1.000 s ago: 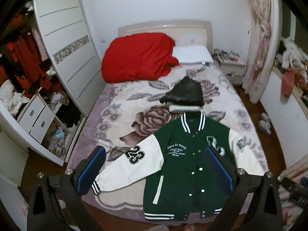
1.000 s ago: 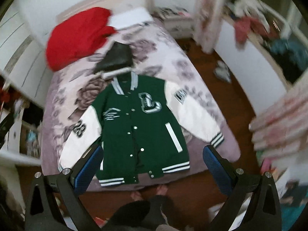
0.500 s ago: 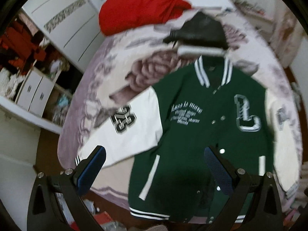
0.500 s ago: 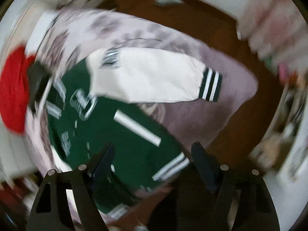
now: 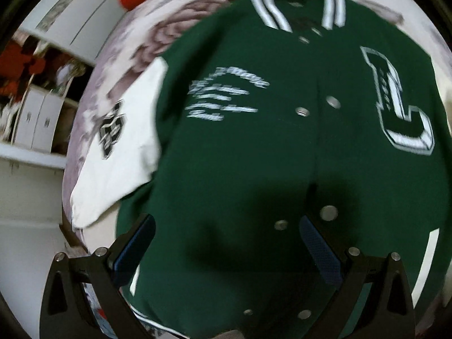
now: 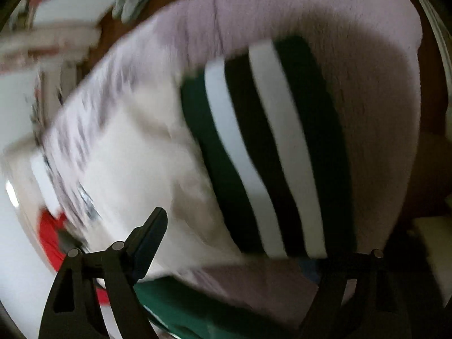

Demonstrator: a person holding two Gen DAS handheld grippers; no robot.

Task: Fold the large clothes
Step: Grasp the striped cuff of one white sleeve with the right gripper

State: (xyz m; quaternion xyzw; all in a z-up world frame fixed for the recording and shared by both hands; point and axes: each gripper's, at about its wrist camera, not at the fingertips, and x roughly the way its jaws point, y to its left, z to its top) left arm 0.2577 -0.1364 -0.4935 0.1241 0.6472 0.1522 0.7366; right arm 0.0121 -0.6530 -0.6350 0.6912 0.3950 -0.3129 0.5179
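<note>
Jacket (image 5: 254, 147): green varsity, spread flat and unfolded on the bed (image 6: 367, 84), filling frame centre. Left tool (image 5: 226, 248): released, above the lower front. Right tool (image 6: 243, 243): released, empty, at the striped cuff (image 6: 268, 147). Folding judged not begun; every fold remains.

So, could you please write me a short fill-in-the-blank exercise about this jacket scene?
1. The green varsity jacket has sleeves coloured ____.
2. The large patch on its chest is the letter ____.
3. The striped sleeve cuff fills the ____ wrist view.
4. Both the left tool and right tool have their jaws ____.

Answers: white; L; right; open
</note>
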